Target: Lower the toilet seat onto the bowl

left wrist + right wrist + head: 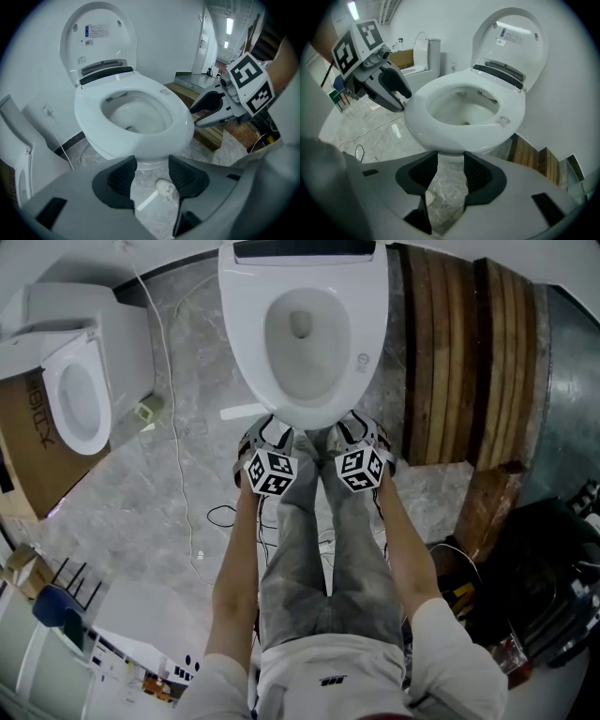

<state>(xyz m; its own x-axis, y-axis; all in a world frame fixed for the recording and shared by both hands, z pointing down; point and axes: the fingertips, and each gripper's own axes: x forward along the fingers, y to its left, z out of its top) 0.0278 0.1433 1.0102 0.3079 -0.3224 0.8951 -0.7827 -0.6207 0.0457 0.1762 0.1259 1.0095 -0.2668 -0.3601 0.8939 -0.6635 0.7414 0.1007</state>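
The left gripper and right gripper both hang open and empty, just in front of the toilet. The seat already appears to lie flat on the bowl. Behind it the lid stands upright, and a stray nudge could send it slamming down.

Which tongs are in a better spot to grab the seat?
It's a tie. The left tongs and right tongs are both open, empty, side by side at the front of the seat, which already looks flat on the bowl.
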